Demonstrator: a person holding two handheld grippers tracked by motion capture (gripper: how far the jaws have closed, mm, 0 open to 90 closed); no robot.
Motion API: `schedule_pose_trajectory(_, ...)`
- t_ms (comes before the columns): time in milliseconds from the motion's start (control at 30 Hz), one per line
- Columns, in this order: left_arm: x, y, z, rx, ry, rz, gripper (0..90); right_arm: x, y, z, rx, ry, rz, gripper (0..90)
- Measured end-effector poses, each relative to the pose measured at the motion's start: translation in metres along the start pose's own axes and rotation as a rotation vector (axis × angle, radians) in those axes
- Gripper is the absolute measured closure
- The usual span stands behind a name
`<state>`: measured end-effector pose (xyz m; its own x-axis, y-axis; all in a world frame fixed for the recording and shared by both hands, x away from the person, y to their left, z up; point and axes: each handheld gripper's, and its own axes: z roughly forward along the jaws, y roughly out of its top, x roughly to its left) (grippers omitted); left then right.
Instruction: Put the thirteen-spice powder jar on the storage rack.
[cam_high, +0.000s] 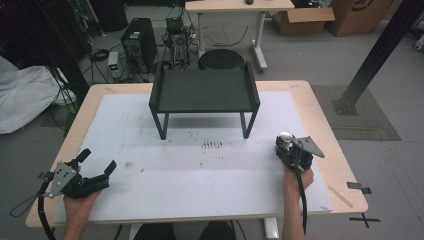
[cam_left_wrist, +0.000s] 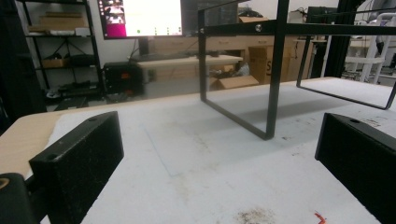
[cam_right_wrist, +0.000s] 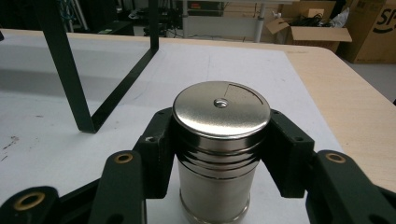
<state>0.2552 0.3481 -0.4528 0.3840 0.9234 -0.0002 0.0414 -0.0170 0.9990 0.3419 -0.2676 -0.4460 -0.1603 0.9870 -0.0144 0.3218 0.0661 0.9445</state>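
steel canister (cam_right_wrist: 219, 149) pinched upright in right claw (cam_right_wrist: 219, 154) near table's right edge (cam_high: 340, 165); left claw (cam_high: 95, 162) spread.

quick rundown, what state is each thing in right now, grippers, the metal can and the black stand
left gripper: open, nothing between its jaws, held low over the white mat
right gripper: shut on the can, jaws pressing both sides below the lid
shiny cylindrical metal can: upright, lid on, gripped
black metal tray-top stand: standing on its legs on the mat, tray bare
white mat: lying flat, marked with dark smudges
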Motion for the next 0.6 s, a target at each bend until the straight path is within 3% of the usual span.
schedule_pose_trajectory(367,0.0,0.0,0.0001,0.001,0.0,0.0,1.5,0.0023,0.0002,-0.0026,-0.007,0.018,-0.008,48.9)
schedule_pose_trajectory(600,0.0,0.0,0.0001,0.001,0.0,0.0,1.5,0.0064,0.0065,-0.0083,-0.018,0.055,-0.033,48.9)
